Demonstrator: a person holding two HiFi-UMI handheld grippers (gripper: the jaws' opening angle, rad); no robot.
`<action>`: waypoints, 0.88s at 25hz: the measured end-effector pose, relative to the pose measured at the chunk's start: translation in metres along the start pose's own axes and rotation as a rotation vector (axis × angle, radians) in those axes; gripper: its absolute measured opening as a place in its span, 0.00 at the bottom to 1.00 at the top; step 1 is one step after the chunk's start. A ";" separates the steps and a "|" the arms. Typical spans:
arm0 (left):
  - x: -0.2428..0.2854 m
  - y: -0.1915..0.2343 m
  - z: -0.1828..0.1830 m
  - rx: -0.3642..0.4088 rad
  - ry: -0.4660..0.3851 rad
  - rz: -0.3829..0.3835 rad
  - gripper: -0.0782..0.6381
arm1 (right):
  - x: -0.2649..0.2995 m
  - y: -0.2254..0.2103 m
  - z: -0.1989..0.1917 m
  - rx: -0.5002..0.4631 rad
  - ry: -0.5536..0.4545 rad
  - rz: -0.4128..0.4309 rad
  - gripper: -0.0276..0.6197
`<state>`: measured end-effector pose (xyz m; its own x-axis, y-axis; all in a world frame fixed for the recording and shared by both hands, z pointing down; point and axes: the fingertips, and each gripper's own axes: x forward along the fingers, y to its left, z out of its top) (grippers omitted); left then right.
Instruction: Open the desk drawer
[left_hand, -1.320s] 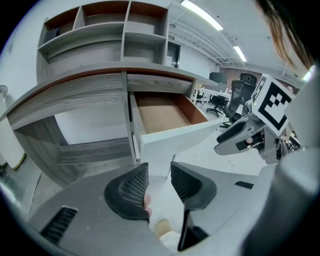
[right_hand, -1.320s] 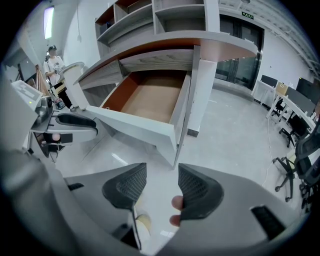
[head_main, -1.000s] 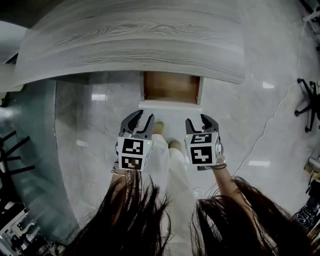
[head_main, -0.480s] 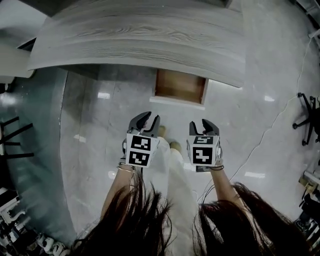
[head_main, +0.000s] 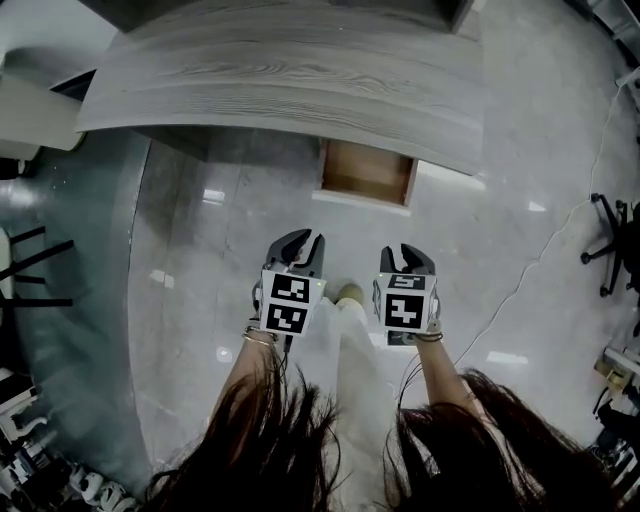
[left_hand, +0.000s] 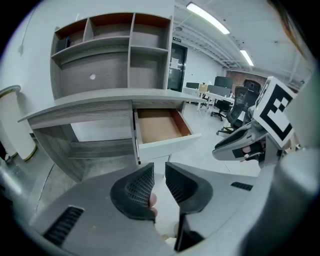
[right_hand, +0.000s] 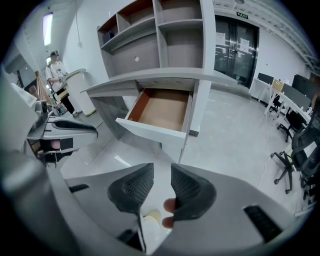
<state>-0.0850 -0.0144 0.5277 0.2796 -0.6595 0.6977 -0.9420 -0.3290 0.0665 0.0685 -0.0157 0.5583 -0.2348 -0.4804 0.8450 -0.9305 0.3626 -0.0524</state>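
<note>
Retreating, left gripper (head_main: 303, 243) and right gripper (head_main: 407, 256) leave drawer (head_main: 365, 172) well ahead, fingers narrowing, empty.

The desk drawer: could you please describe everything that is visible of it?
The drawer stands pulled out from under the top of the grey wood-grain desk. It is a shallow open box with a white front panel and outer sides, a brown board bottom and reddish-brown inner walls. It looks empty. No handle shows. It hangs above the glossy floor; only the desk touches it.
</note>
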 end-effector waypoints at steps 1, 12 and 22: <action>-0.003 -0.001 0.001 -0.003 0.000 -0.001 0.21 | -0.003 0.001 0.000 0.006 -0.003 -0.003 0.22; -0.041 -0.015 0.021 0.016 -0.017 -0.033 0.19 | -0.039 0.010 0.002 0.085 -0.033 -0.035 0.16; -0.092 -0.019 0.036 0.062 -0.035 -0.044 0.18 | -0.083 0.027 0.009 0.157 -0.069 -0.038 0.14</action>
<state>-0.0857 0.0280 0.4362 0.3275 -0.6663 0.6699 -0.9158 -0.3983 0.0516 0.0607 0.0268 0.4822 -0.2121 -0.5475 0.8095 -0.9703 0.2163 -0.1080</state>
